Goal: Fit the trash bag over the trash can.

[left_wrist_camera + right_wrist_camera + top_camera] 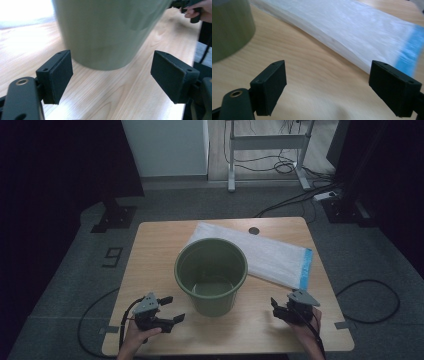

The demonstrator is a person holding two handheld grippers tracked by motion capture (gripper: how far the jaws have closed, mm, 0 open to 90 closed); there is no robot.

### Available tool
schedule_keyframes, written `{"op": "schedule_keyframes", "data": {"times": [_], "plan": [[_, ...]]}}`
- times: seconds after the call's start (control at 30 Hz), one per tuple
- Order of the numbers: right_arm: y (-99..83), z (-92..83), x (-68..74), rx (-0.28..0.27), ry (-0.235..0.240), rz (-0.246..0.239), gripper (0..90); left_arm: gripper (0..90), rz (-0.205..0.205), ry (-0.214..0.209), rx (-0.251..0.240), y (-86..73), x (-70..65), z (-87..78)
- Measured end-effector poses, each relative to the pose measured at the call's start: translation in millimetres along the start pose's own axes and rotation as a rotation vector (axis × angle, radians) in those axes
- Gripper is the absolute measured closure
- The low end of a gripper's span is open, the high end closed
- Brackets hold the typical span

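While tongs (171, 308) gape, bucket (211, 275) between.

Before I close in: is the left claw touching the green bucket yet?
Apart. The left gripper view shows bare table between the open left claw and the green bucket.

Left claw (171, 308) agape, empty; right claw (274, 307) likewise

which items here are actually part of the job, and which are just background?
In play:
green bucket, empty, upright mid-table
white bag with a blue edge, flat on the table behind the bucket
left gripper and right gripper, both open, either side of the bucket

Lying about:
cables on the floor
desk frame at the back
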State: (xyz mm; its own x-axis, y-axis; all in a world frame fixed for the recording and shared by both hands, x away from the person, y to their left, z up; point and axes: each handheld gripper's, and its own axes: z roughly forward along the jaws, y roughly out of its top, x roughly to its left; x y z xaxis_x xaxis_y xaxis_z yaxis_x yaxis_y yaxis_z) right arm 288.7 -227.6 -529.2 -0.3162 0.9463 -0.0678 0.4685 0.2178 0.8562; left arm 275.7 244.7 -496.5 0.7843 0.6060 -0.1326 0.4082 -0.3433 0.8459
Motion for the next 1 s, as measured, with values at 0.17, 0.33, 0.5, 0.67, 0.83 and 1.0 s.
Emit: {"op": "schedule_keyframes", "data": {"times": [0.17,0.33,0.5,0.67,0.83,1.0], "plan": [[18.5,36.6,14.7,0.07,0.034,-0.038,14.5,17.0,-0.027,0.073,0.002,-3.8,4.9,-4.2],[46.9,79.1,21.5,0.13,0.001,-0.083,15.4,16.3,-0.036,0.067,-0.008,-5.8,5.9,-8.8],[57.9,98.5,21.7,0.147,0.011,-0.07,22.0,15.9,-0.027,0.063,0.005,-8.5,6.4,-8.1],[57.8,111.4,17.0,0.17,0.011,-0.04,28.9,15.7,-0.029,0.058,-0.005,-9.5,7.9,-10.9],[55.5,118.6,13.5,0.209,0.042,-0.033,37.5,15.7,-0.044,0.057,-0.011,-10.9,10.8,-12.7],[52.3,119.1,9.6,0.209,0.063,0.002,61.5,16.1,-0.032,0.084,-0.021,-12.4,8.8,-12.3]]}}
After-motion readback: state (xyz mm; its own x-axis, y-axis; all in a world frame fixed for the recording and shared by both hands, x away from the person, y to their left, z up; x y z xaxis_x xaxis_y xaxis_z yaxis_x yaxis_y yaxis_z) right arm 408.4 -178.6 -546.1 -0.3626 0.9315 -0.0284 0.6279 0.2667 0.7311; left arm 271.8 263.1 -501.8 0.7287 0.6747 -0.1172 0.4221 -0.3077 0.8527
